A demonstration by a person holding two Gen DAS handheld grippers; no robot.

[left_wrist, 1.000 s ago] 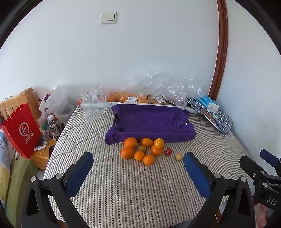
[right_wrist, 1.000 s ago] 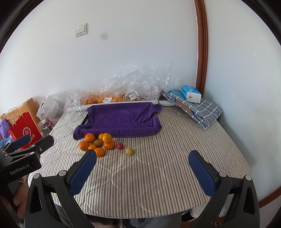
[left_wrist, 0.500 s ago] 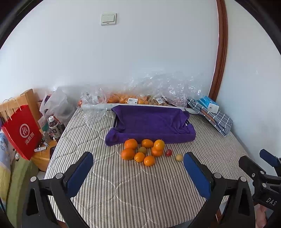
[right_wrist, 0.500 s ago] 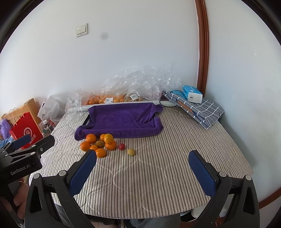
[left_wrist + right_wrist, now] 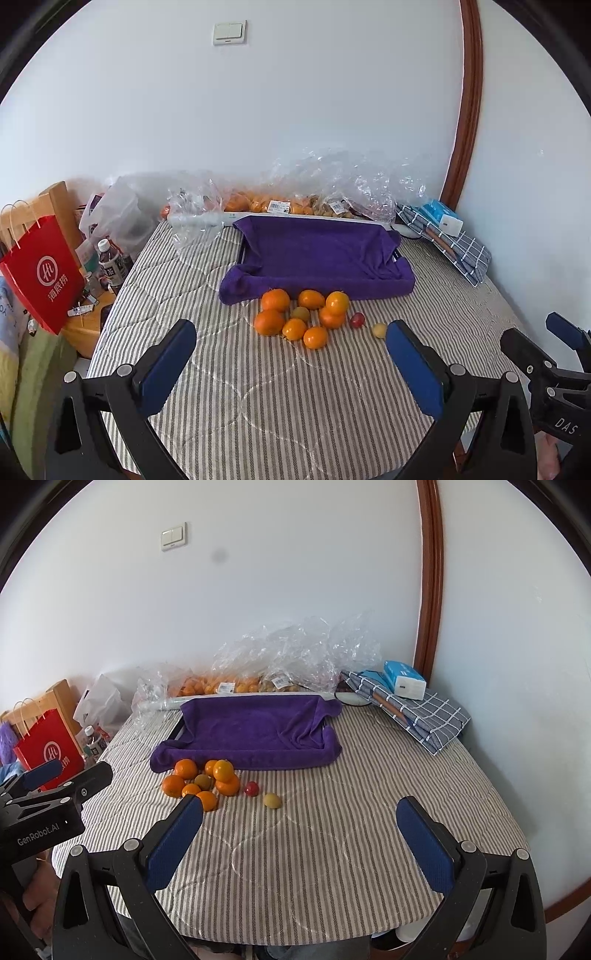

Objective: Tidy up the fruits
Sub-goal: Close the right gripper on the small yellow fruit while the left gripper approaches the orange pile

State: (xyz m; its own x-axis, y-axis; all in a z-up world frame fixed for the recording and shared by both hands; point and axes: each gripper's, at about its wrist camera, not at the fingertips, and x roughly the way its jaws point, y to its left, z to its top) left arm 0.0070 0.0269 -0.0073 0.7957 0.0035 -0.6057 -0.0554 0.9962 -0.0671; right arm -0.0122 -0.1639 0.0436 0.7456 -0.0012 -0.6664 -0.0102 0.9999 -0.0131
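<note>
You're at the approach step, nothing picked yet. Left claw (image 5: pixel 288 347) is spread wide and empty, right claw (image 5: pixel 301 827) likewise, both hanging over the near part of the striped table (image 5: pixel 314 867). The oranges (image 5: pixel 303 314) sit clustered just in front of the purple-towel tray (image 5: pixel 317 254), with a red fruit (image 5: pixel 357 319) and a yellow fruit (image 5: pixel 379 329) beside them. Next, as I read it: lower one claw over an outer fruit, pinch gently, and lift it into the tray. Round fruit may roll.

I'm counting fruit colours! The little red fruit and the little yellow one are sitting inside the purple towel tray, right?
Not quite. The red fruit and yellow fruit lie on the striped cloth, in front of the purple towel tray, beside the oranges. The right wrist view shows it.
</note>
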